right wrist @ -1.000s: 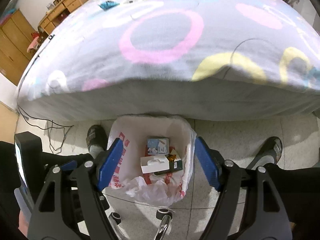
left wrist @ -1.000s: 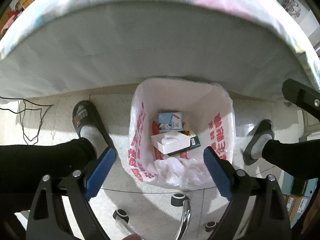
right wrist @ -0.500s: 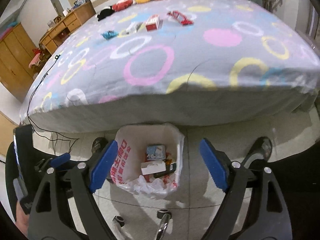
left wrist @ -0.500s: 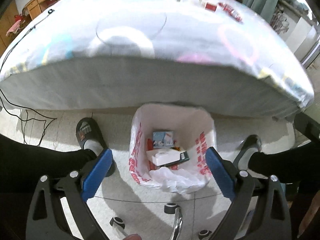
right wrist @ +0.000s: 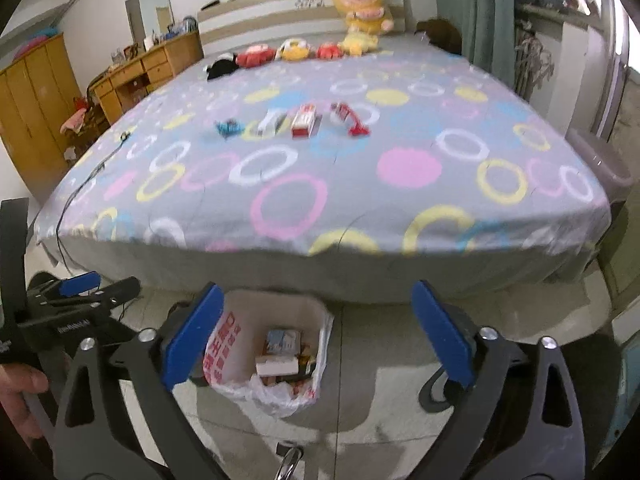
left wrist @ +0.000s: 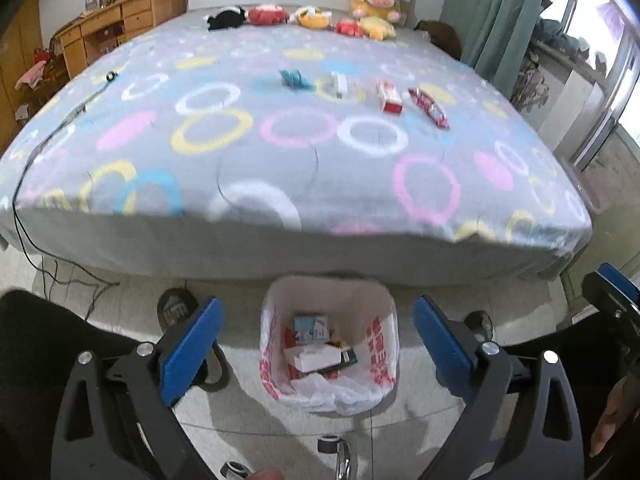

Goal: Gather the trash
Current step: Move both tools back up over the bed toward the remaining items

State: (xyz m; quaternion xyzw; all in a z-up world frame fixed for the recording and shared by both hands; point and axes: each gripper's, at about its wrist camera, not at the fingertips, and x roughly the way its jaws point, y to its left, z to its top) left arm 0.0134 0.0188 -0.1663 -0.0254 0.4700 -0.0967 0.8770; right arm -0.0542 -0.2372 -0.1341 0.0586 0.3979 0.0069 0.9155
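A bin lined with a white bag printed in red [left wrist: 376, 320] [right wrist: 228, 336] stands on the floor at the foot of the bed. In it lie a blue-white carton [left wrist: 311, 326] and a white box [left wrist: 316, 358]. My left gripper [left wrist: 316, 308] and right gripper [right wrist: 317, 296] hover high above the bin. The jaws of both are opening, with nothing between them. On the bedspread lie a blue wrapper [left wrist: 294, 79] [right wrist: 228, 127], a white item [left wrist: 340, 84], a red-white box [left wrist: 389, 98] [right wrist: 305, 122] and a red wrapper [left wrist: 429, 107] [right wrist: 351, 118].
The bed [left wrist: 280, 160] has a grey cover with coloured rings. Plush toys [left wrist: 320, 16] line its head and a black cable [left wrist: 60, 128] runs along its left side. The person's slippered feet [left wrist: 176, 308] flank the bin. A wooden desk [left wrist: 120, 20] stands at the left, curtains at the right.
Both grippers have risen and tilted up, so the bin looks smaller and the whole bed top has come into view. The right jaws have spread wider.
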